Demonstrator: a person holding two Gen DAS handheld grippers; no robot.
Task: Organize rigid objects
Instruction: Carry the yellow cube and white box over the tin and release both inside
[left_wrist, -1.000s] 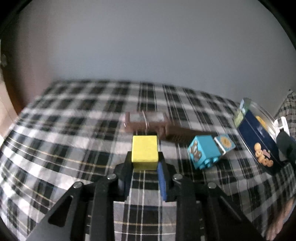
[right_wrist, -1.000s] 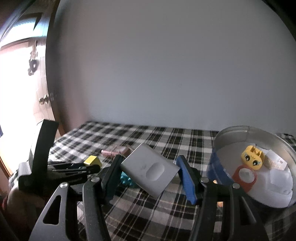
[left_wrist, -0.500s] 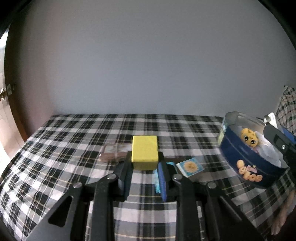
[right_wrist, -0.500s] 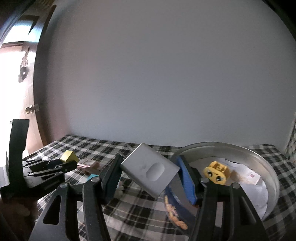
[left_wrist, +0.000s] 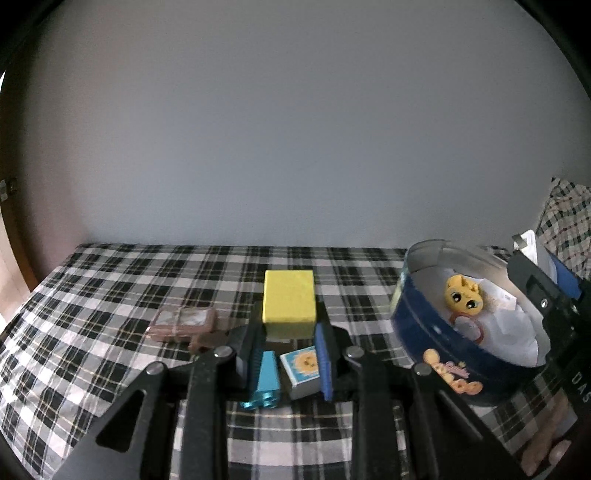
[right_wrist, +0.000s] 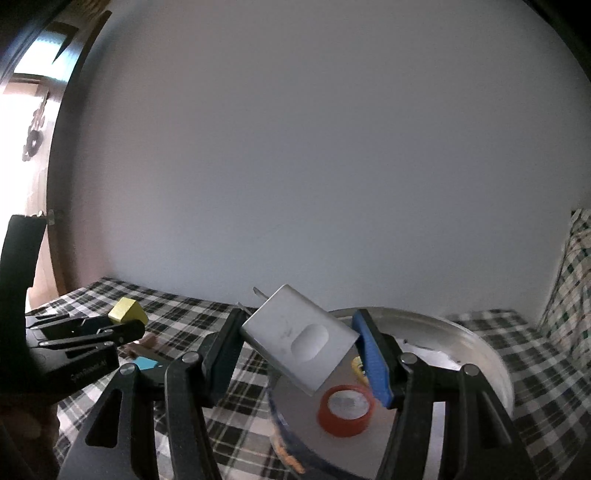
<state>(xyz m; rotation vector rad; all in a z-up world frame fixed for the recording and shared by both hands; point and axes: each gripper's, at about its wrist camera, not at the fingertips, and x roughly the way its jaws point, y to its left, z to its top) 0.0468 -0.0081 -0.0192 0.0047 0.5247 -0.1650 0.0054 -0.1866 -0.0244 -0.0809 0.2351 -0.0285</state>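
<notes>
Left gripper (left_wrist: 289, 334) pinches one yellow wooden block (left_wrist: 289, 303), held above the black-and-white plaid cloth (left_wrist: 92, 314). Right gripper (right_wrist: 301, 352) clamps one grey wall charger (right_wrist: 300, 341), tilted, over the round blue cookie tin (left_wrist: 436, 354). Below the block lie one teal toy brick (left_wrist: 265, 376) and one small sun-printed matchbox (left_wrist: 301, 369); farther left, one brown wrapped bar (left_wrist: 183, 323). In the tin: one yellow toy face (left_wrist: 463, 295), one red tape roll (right_wrist: 345, 404).

You're in somebody's home, looks like a bedroom: a bed with a plaid sheet (left_wrist: 110, 295) against a plain wall (left_wrist: 295, 129), a matching pillow (right_wrist: 569, 280), and a wooden door (right_wrist: 33, 184) nearby.
</notes>
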